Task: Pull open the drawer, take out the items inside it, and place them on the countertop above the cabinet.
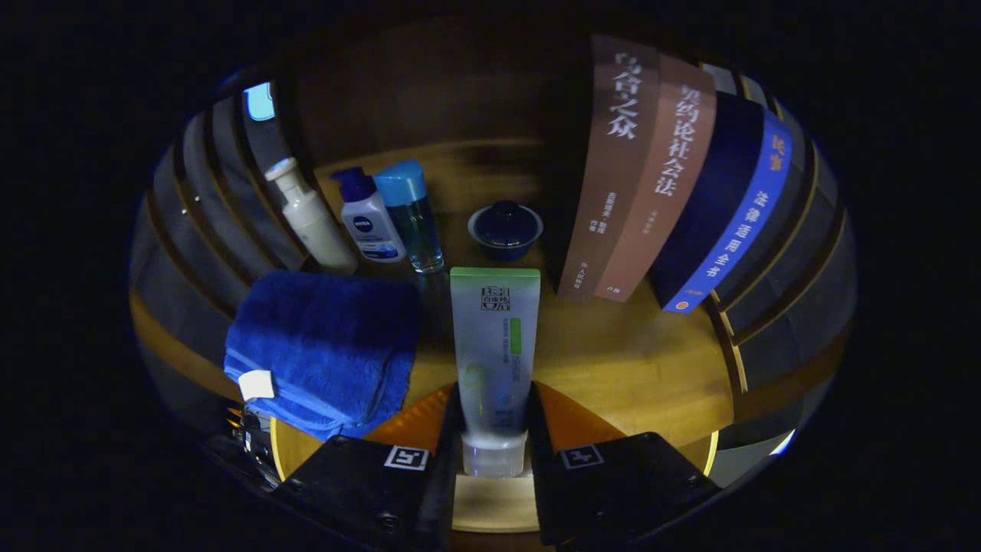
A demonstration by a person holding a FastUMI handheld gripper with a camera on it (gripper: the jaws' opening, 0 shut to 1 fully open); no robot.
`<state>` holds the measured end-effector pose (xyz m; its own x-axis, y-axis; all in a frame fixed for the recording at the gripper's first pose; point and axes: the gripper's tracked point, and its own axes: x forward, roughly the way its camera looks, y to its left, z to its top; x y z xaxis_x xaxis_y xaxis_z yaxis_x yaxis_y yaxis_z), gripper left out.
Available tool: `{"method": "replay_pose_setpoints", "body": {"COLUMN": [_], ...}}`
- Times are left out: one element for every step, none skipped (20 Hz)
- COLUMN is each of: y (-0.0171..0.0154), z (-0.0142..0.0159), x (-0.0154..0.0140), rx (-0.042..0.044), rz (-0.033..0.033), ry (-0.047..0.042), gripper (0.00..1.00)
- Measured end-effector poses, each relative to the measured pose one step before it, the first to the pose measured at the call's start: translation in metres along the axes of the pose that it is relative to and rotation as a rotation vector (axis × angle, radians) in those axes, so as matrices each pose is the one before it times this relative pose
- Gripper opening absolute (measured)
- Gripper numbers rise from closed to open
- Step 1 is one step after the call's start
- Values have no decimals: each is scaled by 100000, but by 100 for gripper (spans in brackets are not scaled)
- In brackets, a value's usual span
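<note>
A white squeeze tube (494, 345) with a green end stands out forward between my two fingers, cap nearest me. My gripper (494, 418) is shut on the tube near its cap, one finger pressing each side. The tube hangs over the wooden countertop (628, 360). Just left of the fingers lies a folded blue towel (326, 349) on the countertop.
At the back left stand a white pump bottle (310, 218), a white bottle with a dark blue cap (369, 218) and a clear bottle with a light blue cap (412, 215). A dark blue lidded bowl (505, 228) sits beyond the tube. Several upright books (659, 192) stand at the right.
</note>
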<state>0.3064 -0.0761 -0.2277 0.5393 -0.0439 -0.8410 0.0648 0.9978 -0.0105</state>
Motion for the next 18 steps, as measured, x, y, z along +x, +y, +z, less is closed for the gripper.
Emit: {"method": "replay_pose_setpoints", "body": {"y": [-237,-42,156,-91,-91,-39,224,197,247,-173,78,-104,41,-119,-8,59,140,300], "z": [-258,-190,-231,-452,-148,169,31,-85,24,142,120,266,-33,253,59,-60,-102,-69], "x": [885,697,511,484,477,221,108,-162,31,-308,-295,-308,-260,-748,-678,-741,-947,-1126], "rx": [-362,513,616,685,473,-48,550,869,231,-426,-450,-100,276,391,479,491,622,1115], "rz": [-1875,-889,-225,-72,-311,48,1184,745,945,-42,262,-487,-57,-114,203,611,1076,1415], "ry": [1785,2159,2295,1907,591,160,-219,-434,-578,-366,-706,-1182,-1386,-1643,-1732,-1977,-2349,-3541], "gripper": [47,47,47,47,47,47,47,56,65,74,83,92,100,100,100,100,100,100]}}
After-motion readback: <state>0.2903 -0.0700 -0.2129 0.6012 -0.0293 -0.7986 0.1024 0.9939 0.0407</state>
